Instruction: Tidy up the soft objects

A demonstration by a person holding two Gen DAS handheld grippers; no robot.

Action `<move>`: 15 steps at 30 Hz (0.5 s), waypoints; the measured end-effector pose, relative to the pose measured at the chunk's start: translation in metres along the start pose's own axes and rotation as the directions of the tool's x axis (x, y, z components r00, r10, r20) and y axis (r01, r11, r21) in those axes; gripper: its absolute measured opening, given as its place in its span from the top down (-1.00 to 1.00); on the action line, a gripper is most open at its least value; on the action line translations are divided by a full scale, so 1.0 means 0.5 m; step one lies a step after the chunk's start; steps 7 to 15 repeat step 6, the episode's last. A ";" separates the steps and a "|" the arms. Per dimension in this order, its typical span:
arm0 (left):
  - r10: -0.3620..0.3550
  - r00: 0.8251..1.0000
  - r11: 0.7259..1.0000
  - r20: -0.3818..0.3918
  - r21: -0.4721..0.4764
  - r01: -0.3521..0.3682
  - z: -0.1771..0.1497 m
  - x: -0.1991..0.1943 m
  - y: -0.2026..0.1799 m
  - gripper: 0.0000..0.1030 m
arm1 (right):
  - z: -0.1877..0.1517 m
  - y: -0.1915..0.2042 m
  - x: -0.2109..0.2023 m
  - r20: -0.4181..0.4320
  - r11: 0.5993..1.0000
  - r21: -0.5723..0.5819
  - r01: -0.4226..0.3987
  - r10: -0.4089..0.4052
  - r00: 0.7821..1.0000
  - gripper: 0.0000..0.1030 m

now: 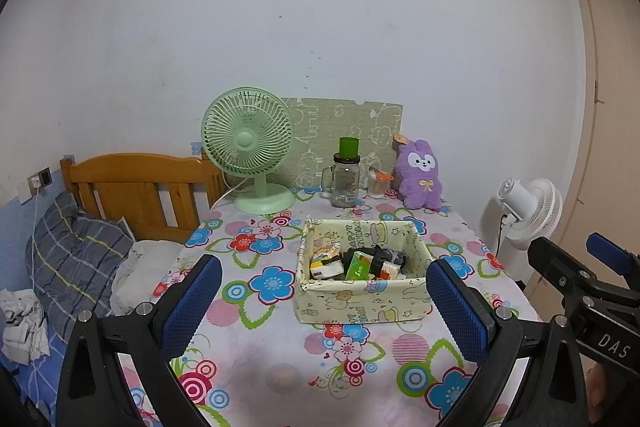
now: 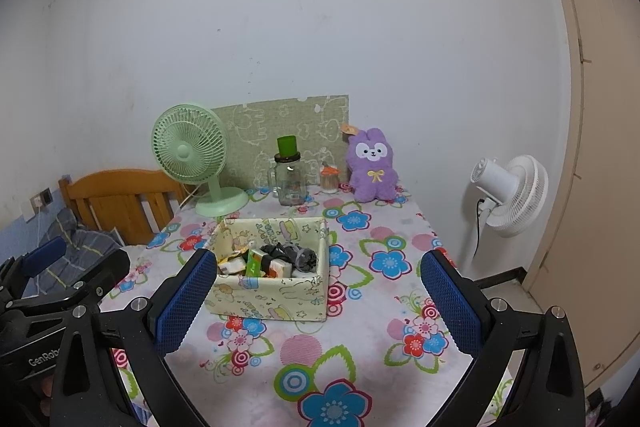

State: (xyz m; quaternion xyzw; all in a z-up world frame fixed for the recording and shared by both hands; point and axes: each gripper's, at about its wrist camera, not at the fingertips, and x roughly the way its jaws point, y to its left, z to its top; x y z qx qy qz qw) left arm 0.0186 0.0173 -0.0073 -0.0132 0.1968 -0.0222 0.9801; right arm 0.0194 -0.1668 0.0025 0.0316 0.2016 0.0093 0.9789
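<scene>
A pale yellow fabric storage box [image 1: 360,301] [image 2: 272,299] sits mid-table on the flowered cloth, holding tissue packs and dark rolled cloth items [image 1: 384,257] [image 2: 298,257]. A purple plush rabbit [image 1: 420,175] [image 2: 372,167] sits upright at the table's back right against the wall. My left gripper [image 1: 324,303] is open and empty, held above the near table in front of the box. My right gripper [image 2: 320,299] is open and empty, also short of the box; it shows at the right of the left wrist view [image 1: 592,287].
A green desk fan [image 1: 250,147] [image 2: 192,155], a glass jar with a green cup on top [image 1: 346,179] [image 2: 290,175] and a small toothpick jar [image 1: 378,185] stand at the back. A white floor fan [image 2: 512,195] stands right of the table. A bed with pillows [image 1: 76,259] lies left.
</scene>
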 end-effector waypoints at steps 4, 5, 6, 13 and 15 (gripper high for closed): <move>-0.004 1.000 1.000 -0.005 0.005 0.004 0.000 0.004 -0.005 -0.99 | 0.000 -0.002 0.000 0.003 1.000 0.004 0.010 -0.010 1.000 -0.99; -0.005 1.000 1.000 -0.004 0.005 0.005 0.001 0.004 -0.004 -0.99 | -0.001 -0.003 0.001 0.001 1.000 0.005 0.010 -0.010 1.000 -0.99; -0.003 1.000 1.000 -0.004 0.006 0.003 0.001 0.005 -0.005 -0.99 | -0.002 -0.004 0.002 -0.001 1.000 0.007 0.009 -0.009 1.000 -0.99; -0.003 1.000 1.000 -0.004 0.006 0.003 0.001 0.005 -0.005 -0.99 | -0.002 -0.004 0.002 -0.001 1.000 0.007 0.009 -0.009 1.000 -0.99; -0.003 1.000 1.000 -0.004 0.006 0.003 0.001 0.005 -0.005 -0.99 | -0.002 -0.004 0.002 -0.001 1.000 0.007 0.009 -0.009 1.000 -0.99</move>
